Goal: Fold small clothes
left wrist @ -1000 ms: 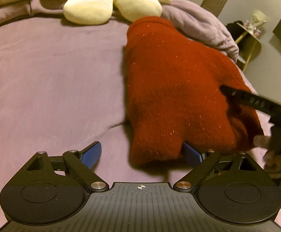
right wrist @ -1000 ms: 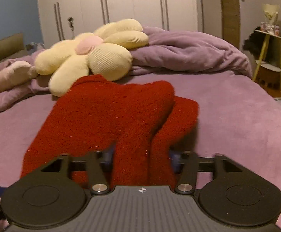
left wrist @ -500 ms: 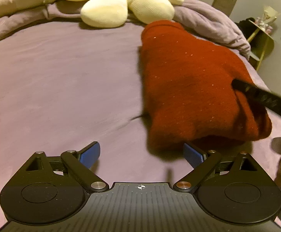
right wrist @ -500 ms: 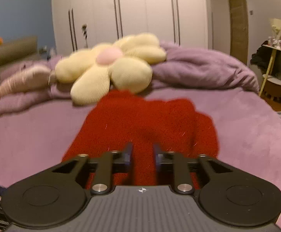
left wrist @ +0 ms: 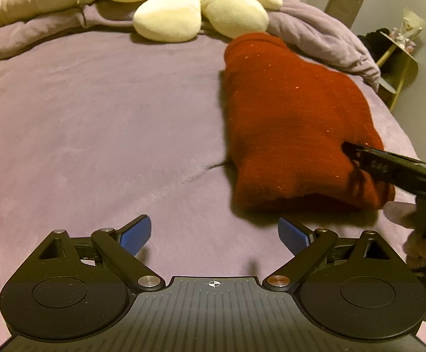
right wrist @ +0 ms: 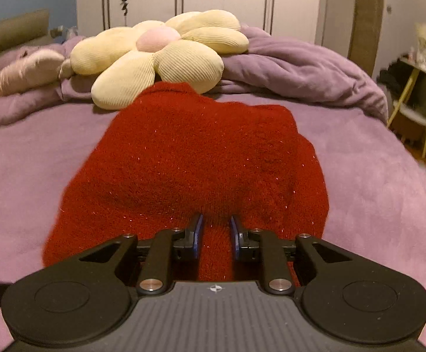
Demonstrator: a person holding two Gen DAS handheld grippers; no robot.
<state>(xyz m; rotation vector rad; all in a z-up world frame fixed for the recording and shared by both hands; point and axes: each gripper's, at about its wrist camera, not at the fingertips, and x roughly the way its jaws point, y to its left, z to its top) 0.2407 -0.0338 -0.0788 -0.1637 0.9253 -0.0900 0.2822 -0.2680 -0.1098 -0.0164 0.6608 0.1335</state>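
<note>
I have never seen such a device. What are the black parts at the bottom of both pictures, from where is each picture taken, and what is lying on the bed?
There is no robot. A person holds a two-finger gripper in each hand, and a camera on each looks forward along its fingers.

The left gripper is open over the purple bed cover, holding nothing.

The right gripper has just been closing and pinches the near edge of the folded red sweater.

Beyond lie a flower-shaped cushion and a crumpled purple duvet.

Red sweater (right wrist: 189, 158), purple bedspread (left wrist: 95, 123)
</note>
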